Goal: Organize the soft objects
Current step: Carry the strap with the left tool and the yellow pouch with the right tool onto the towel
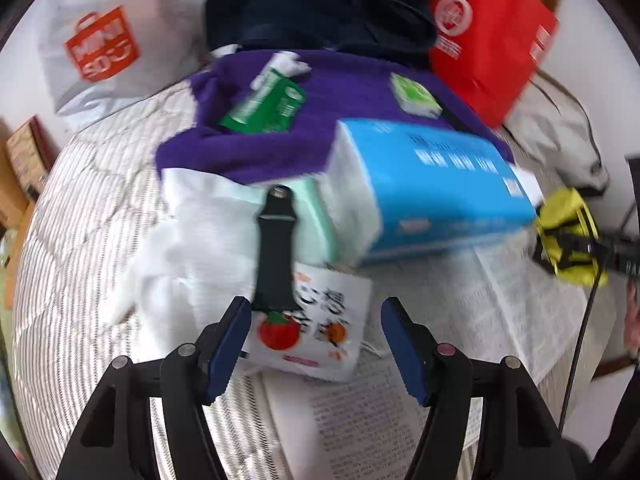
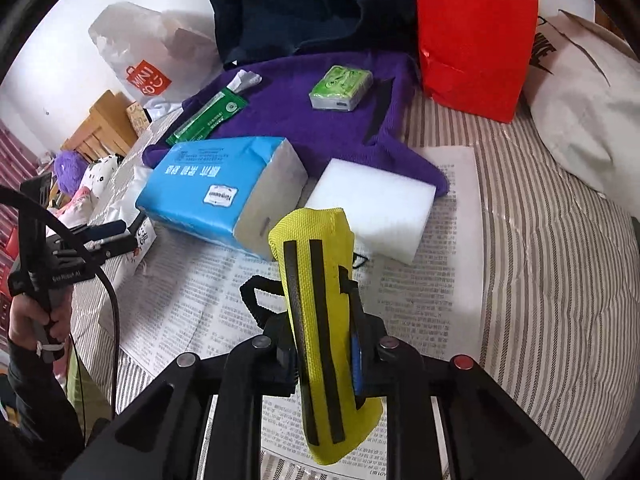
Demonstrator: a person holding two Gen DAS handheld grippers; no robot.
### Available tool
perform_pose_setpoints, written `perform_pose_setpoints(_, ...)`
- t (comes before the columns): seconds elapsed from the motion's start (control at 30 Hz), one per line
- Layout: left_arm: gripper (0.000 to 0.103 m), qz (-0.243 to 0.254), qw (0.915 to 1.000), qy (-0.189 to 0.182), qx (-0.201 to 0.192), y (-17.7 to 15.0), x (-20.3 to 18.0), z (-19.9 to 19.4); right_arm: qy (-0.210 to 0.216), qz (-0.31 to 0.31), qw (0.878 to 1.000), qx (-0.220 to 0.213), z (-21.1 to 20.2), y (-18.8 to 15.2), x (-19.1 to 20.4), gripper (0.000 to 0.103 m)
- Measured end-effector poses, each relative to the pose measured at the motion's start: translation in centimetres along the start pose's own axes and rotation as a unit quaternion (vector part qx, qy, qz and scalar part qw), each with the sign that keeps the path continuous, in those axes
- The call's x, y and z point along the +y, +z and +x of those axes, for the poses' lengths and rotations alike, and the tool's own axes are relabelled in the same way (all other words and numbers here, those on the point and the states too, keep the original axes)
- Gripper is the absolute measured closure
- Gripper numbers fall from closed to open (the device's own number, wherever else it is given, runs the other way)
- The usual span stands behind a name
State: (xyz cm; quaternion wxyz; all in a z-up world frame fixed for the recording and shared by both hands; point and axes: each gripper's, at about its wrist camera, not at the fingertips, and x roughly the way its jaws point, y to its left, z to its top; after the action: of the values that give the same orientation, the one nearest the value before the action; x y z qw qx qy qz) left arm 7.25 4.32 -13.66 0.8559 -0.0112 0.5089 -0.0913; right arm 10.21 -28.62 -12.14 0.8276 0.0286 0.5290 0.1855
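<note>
My right gripper [image 2: 324,364] is shut on a yellow pouch [image 2: 316,280] with black stripes and holds it above the newspaper [image 2: 420,292]. The same pouch [image 1: 568,236] shows at the right edge of the left wrist view. My left gripper [image 1: 316,344] stands open just over a small white tissue pack [image 1: 320,320] printed with a tomato; its pads do not touch it. A black watch strap [image 1: 276,248] lies across that pack and a white cloth [image 1: 200,240]. Behind sit a blue tissue pack [image 1: 432,188], a purple cloth [image 1: 320,96] and a white foam block [image 2: 372,208].
A long green packet [image 1: 268,104] and a small green tissue pack [image 1: 416,94] lie on the purple cloth. A red bag [image 1: 488,40], a white shopping bag [image 1: 104,48] and dark clothing [image 1: 320,0] stand at the back. A striped bed cover [image 2: 540,280] lies underneath.
</note>
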Motion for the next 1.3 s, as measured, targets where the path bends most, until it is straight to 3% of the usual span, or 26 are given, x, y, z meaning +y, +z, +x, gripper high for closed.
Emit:
perform_pose_setpoints(0.13, 0.037, 0.028, 0.9992, 0.024, 0.014, -0.6, -0.9, 1.1, 0.003, 0.003, 1.000, 0.002, 0.2, -0.4, -0.1, 0.084)
perform_pose_setpoints(0.3, 0.037, -0.010, 0.9999, 0.007, -0.003, 0.4, 0.5, 0.5, 0.008, 0.003, 1.000, 0.003, 0.1, -0.4, 0.0, 0.084)
perform_pose_setpoints(0.47, 0.038, -0.019, 0.9997, 0.015, -0.008, 2.2, 1.2, 0.8, 0.011, 0.005, 1.000, 0.005, 0.3, -0.3, -0.1, 0.084)
perform_pose_setpoints(0.77, 0.076, -0.025, 0.9995, 0.021, 0.003, 3.0, 2.8, 2.7, 0.006, 0.011, 1.000, 0.007, 0.1, -0.1, -0.8, 0.084)
perform_pose_setpoints(1.0, 0.076, -0.011, 0.9994, 0.032, 0.005, 3.1, 2.4, 3.2, 0.006, 0.019, 1.000, 0.013, 0.6, -0.1, -1.1, 0.084)
perform_pose_setpoints(1.1, 0.082, -0.006, 0.9995, 0.031, 0.006, 3.2, 2.3, 3.3, 0.007, 0.019, 1.000, 0.012, 0.6, 0.0, -1.1, 0.084)
perform_pose_setpoints(1.3, 0.083, -0.021, 0.9994, 0.027, -0.007, 3.2, 2.9, 2.1, 0.011, 0.016, 1.000, 0.006, -0.2, 0.2, -0.9, 0.084)
